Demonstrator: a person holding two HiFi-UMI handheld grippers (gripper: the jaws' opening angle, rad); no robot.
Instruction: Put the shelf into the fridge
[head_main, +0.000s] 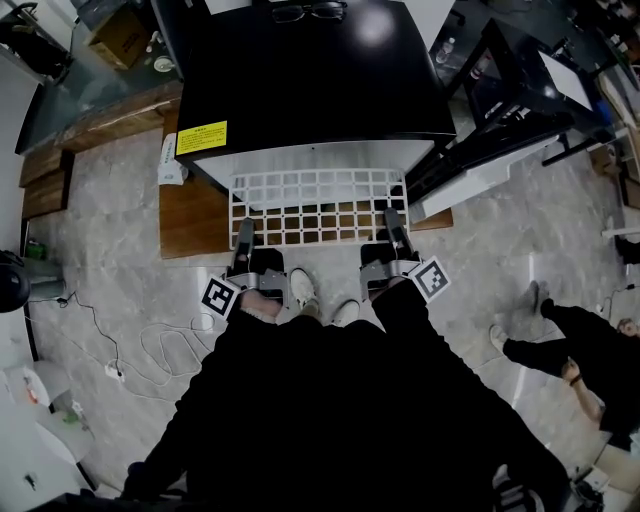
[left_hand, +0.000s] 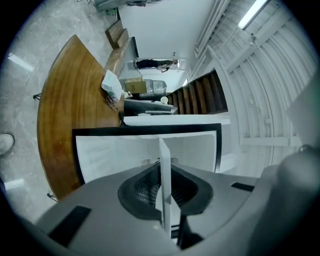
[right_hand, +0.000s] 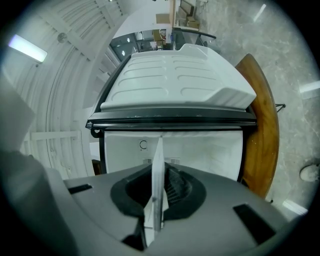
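A white wire shelf (head_main: 315, 205) is held level in front of the black fridge (head_main: 310, 70), its far edge at the fridge's open mouth. My left gripper (head_main: 244, 232) is shut on the shelf's near left edge, and my right gripper (head_main: 393, 222) is shut on its near right edge. In the left gripper view the shelf (left_hand: 164, 155) shows edge-on as a thin white strip between the jaws of the left gripper (left_hand: 165, 192), with the white fridge interior (left_hand: 115, 155) behind it. The right gripper view shows the shelf (right_hand: 158, 165) the same way in the right gripper (right_hand: 156, 200), facing the interior (right_hand: 205, 152).
The fridge door (head_main: 500, 165) stands open to the right, and its white ribbed liner (right_hand: 180, 80) fills the right gripper view. The fridge stands on a wooden platform (head_main: 190, 215). Glasses (head_main: 308, 12) lie on the fridge top. A cable (head_main: 165, 350) trails on the floor at left. Another person (head_main: 590, 350) sits at right.
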